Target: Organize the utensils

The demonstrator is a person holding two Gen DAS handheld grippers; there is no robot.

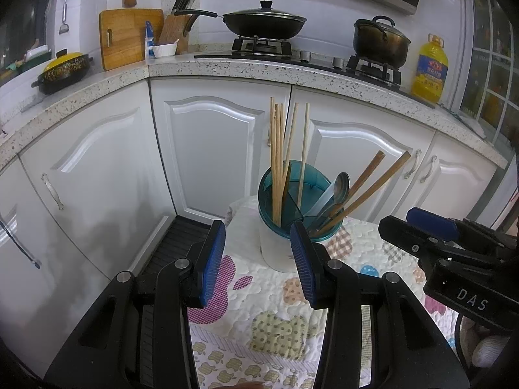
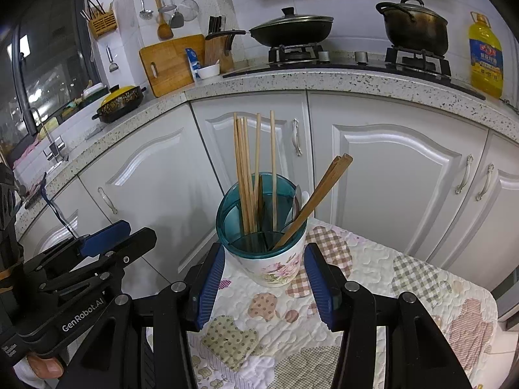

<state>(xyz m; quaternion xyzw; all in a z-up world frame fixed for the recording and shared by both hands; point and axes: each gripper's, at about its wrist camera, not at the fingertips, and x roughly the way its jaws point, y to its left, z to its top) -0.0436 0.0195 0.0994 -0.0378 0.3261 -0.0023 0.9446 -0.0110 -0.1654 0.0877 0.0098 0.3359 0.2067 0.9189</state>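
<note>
Two spread claws, left (image 1: 258,253) and right (image 2: 264,275), empty, utensil holder (image 2: 269,253) of chopsticks (image 2: 246,168) just ahead between their fingers.

Ahead: the path is blocked by the utensil holder (image 2: 266,253) and its upright chopsticks (image 2: 246,168).
Flanks: bare quilted cloth (image 2: 405,291) is left free.
Beyond: cabinet doors (image 2: 389,168).
</note>
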